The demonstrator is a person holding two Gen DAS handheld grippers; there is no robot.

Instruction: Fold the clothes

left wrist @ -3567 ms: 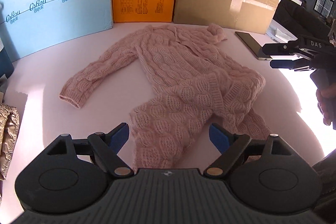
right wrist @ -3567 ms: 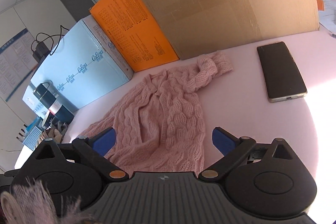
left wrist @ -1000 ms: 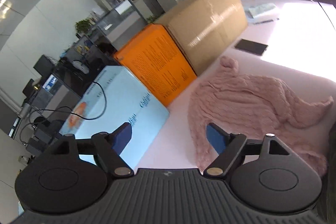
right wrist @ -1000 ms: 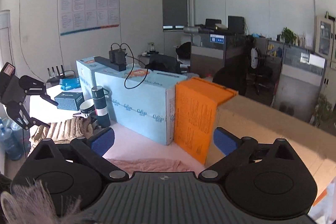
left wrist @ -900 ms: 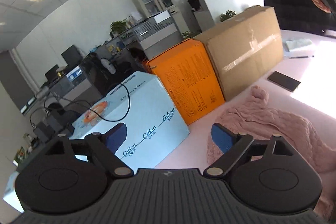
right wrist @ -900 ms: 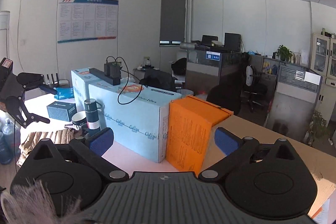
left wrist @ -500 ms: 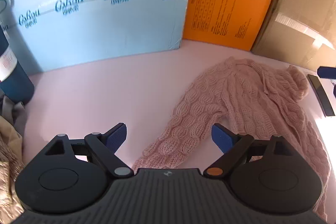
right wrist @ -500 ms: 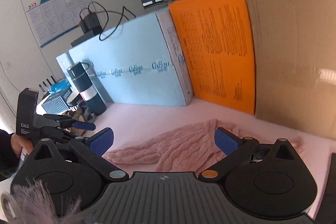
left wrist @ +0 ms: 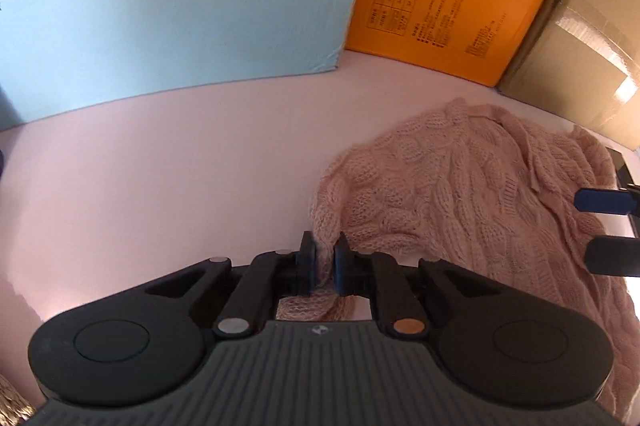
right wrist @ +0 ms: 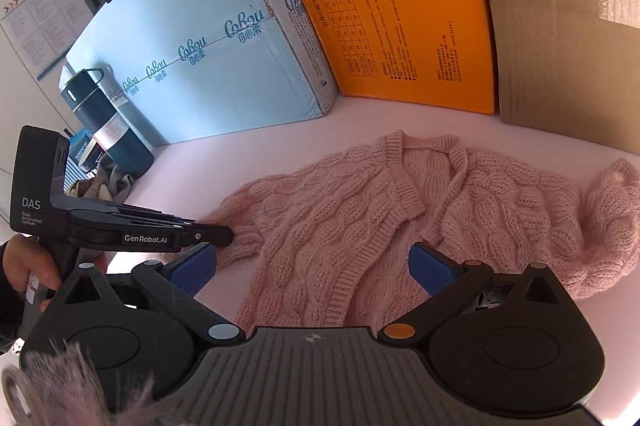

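"CoRou" logo repeated along light blue box [right wrist: 208, 58] at upper left, "DAS Data Acquisition System" and "GenRobot.AI" on left gripper [right wrist: 224, 236] body at left, "MADE IN JAPAN" on orange box [right wrist: 404, 6] at top centre.

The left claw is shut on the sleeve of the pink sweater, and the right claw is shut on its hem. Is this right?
Not quite. The right claw is open above the sweater, holding nothing, as the right wrist view shows. The left claw is indeed shut on the sleeve.
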